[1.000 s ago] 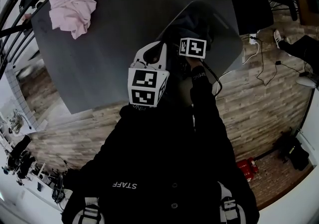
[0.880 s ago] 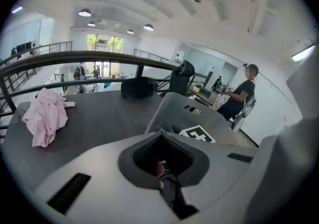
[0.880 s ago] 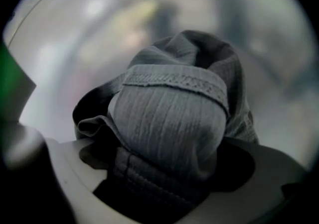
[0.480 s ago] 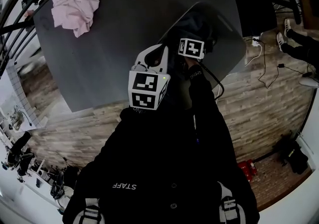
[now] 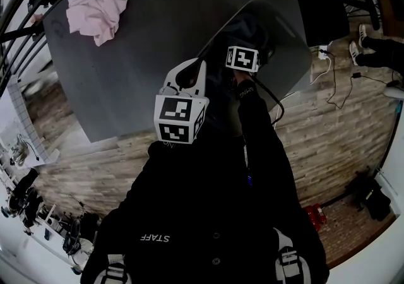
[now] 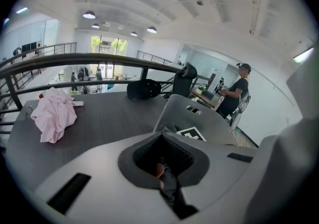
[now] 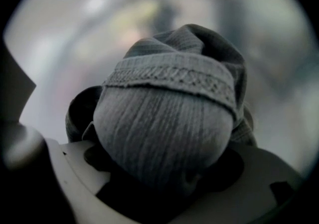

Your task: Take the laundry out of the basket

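A grey plastic basket (image 5: 287, 27) stands at the right end of the dark table (image 5: 158, 43), with dark laundry (image 5: 246, 27) inside. My right gripper (image 5: 243, 41) reaches down into it. In the right gripper view a grey ribbed garment (image 7: 169, 118) with a stitched hem fills the space between the jaws of the right gripper (image 7: 164, 180), which are wide and closing around it. My left gripper (image 5: 188, 76) hovers over the table just left of the basket (image 6: 199, 118). In its own view the left gripper (image 6: 164, 168) has its jaws together. A pink garment (image 5: 95, 8) lies at the table's far left (image 6: 54, 116).
A black bag (image 6: 143, 88) sits on the table's far edge by a metal railing (image 6: 99, 61). A person (image 6: 234, 93) stands beyond the basket. Cables (image 5: 334, 81) trail over the wooden floor to the right.
My left gripper has drifted slightly left and back toward me. The right gripper has stayed in the basket.
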The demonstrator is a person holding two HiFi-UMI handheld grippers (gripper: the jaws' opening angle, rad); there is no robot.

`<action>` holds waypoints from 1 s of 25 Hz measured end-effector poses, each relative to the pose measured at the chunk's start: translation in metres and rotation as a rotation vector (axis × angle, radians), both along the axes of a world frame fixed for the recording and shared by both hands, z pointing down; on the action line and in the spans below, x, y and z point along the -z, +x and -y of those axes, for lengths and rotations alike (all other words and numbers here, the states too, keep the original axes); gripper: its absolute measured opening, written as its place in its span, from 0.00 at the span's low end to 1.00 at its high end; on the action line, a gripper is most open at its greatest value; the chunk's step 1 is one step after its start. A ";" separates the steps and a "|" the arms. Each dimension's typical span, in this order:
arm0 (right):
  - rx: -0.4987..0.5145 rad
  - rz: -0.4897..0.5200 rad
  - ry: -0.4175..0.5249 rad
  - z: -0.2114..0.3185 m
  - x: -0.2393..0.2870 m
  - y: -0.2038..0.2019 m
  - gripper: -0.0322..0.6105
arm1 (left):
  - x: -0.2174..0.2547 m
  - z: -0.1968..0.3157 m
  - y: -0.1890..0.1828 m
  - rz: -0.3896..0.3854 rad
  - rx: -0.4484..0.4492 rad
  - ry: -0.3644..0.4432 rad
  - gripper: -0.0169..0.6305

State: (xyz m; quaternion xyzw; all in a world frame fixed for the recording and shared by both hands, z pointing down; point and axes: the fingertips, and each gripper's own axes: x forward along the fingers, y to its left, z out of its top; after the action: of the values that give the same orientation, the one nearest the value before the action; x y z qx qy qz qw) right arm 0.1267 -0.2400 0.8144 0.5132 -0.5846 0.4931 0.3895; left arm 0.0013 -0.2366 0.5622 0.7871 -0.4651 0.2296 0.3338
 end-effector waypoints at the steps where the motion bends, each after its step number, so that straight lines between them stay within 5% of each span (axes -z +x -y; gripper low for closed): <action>1: 0.000 0.003 0.004 0.000 0.001 -0.002 0.80 | 0.002 -0.001 -0.003 0.000 0.006 0.003 0.03; 9: -0.046 0.038 0.032 -0.003 0.012 -0.010 0.55 | 0.014 -0.010 -0.023 0.001 0.041 0.035 0.03; 14: -0.104 0.055 0.092 -0.003 0.045 -0.010 0.49 | 0.031 -0.015 -0.038 -0.004 0.069 0.078 0.03; 25: -0.081 0.016 0.467 -0.005 0.203 0.001 0.49 | 0.083 -0.030 -0.053 -0.028 0.093 0.194 0.03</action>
State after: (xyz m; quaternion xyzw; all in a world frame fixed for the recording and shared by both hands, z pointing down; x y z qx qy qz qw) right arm 0.1277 -0.2353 0.6118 0.6082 -0.6649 0.3639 0.2357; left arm -0.0514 -0.2066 0.4789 0.7965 -0.5164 0.1568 0.2727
